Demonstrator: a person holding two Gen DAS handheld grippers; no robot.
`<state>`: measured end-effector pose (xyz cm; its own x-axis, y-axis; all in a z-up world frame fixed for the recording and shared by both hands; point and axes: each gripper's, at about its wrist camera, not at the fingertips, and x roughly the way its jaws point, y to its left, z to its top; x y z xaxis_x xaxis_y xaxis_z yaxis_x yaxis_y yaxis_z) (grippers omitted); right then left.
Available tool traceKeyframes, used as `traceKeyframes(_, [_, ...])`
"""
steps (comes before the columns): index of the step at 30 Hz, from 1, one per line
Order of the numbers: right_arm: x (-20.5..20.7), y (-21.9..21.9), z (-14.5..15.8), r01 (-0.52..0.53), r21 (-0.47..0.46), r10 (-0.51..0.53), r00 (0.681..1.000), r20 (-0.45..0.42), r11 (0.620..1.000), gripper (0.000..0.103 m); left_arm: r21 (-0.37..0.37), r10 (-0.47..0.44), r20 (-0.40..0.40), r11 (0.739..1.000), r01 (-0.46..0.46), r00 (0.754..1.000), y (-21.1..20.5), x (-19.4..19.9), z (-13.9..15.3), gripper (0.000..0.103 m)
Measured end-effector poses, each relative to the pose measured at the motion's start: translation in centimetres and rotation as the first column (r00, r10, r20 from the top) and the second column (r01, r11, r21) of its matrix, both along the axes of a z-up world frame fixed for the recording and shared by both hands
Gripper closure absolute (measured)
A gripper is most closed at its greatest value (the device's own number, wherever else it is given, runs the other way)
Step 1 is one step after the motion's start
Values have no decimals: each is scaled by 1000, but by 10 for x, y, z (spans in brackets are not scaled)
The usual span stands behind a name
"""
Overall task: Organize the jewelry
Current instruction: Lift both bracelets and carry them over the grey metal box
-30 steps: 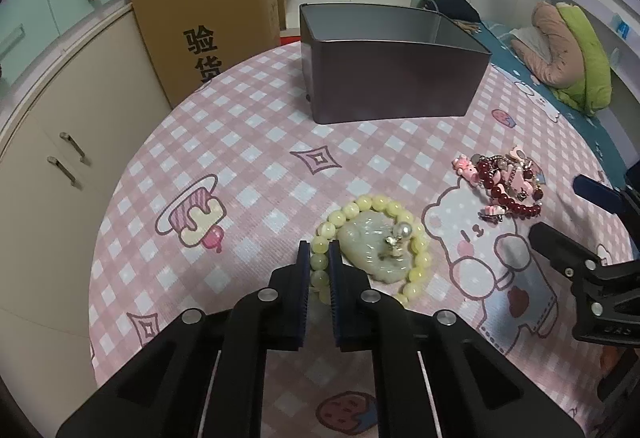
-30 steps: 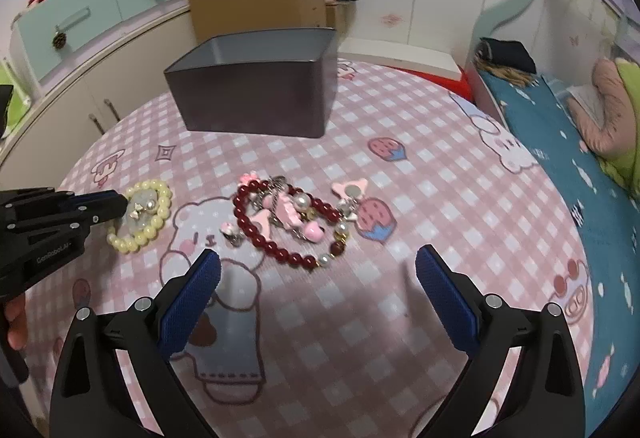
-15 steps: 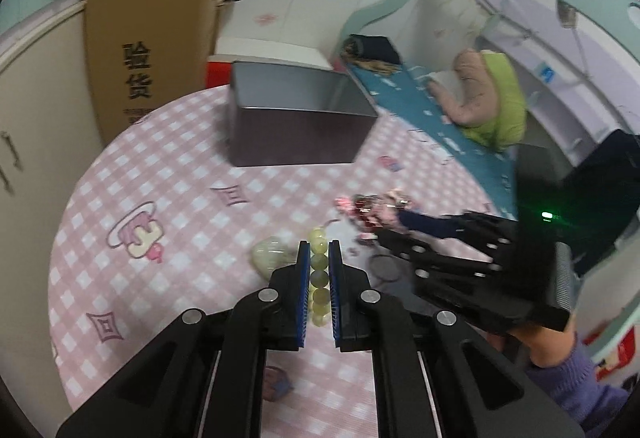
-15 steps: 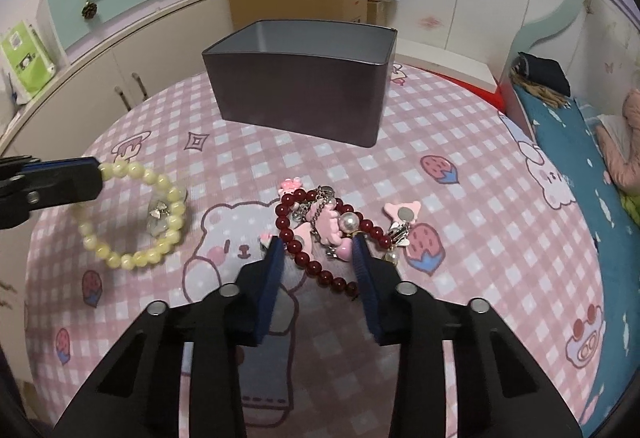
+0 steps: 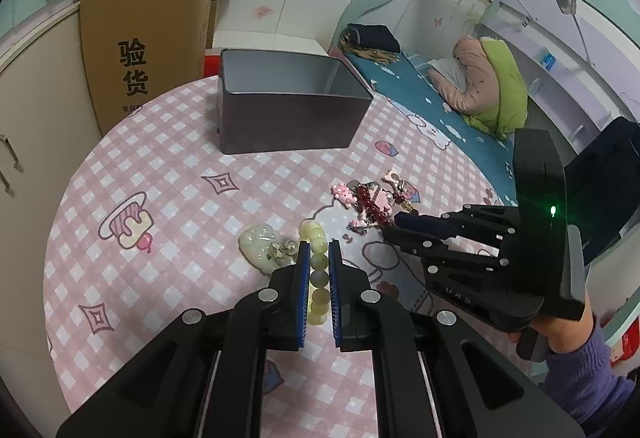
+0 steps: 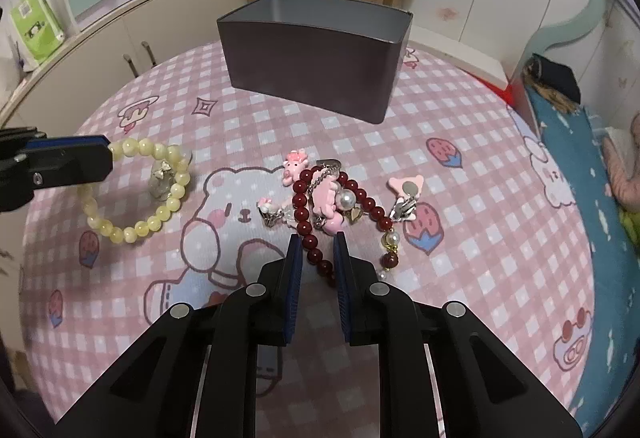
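My left gripper (image 5: 319, 246) is shut on a yellow bead bracelet (image 5: 314, 234) and holds it a little above the pink checked table (image 5: 168, 166). A pale jade pendant (image 5: 258, 244) lies on the cloth just left of it. In the right wrist view the left gripper (image 6: 106, 158) comes in from the left with the yellow bracelet (image 6: 160, 216) hanging from it. My right gripper (image 6: 318, 238) has its jaws closing on a strand of the dark red bead bracelet (image 6: 301, 200), which lies tangled with pink charms and clips. An open grey metal box (image 6: 312, 70) stands behind.
A cardboard carton (image 5: 148, 38) leans behind the table at the back left, beside cream cupboards. A bed with a blue sheet (image 5: 420, 98) runs along the right. A hand in a purple sleeve (image 5: 588, 390) holds the right gripper (image 5: 394, 224).
The right jaws went from wide open to nearly shut around the red bracelet strand. The left gripper rose and swung, lifting the yellow bracelet off the jade pendant.
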<state>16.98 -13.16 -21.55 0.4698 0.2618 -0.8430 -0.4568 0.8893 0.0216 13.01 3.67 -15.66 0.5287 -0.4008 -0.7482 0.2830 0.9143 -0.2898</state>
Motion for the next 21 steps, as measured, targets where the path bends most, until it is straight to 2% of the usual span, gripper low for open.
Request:
traceKeyframes(1, [1, -1, 0, -11, 22, 12, 1000, -19, 1000, 95, 2, -2, -3, 1000, 2, 1000, -1, 1, -1, 95])
traceKeyframes(4, [-1, -4, 3, -31, 57, 33, 999, -30, 998, 95, -1, -14, -8, 1000, 14, 1000, -3, 3, -1, 95])
traceKeyframes(8, [-1, -23, 28, 1, 192, 2, 1000, -17, 981, 95, -8, -34, 5, 999, 34, 999, -7, 6, 7, 95])
traceKeyframes(11, [-2, -33, 47, 7, 254, -8, 1000, 0, 967, 95, -14, -58, 19, 998, 58, 998, -12, 8, 14, 96])
traceKeyframes(21, [-17, -52, 97, -8, 366, -18, 997, 69, 931, 95, -43, -91, 62, 995, 94, 994, -17, 12, 38, 95])
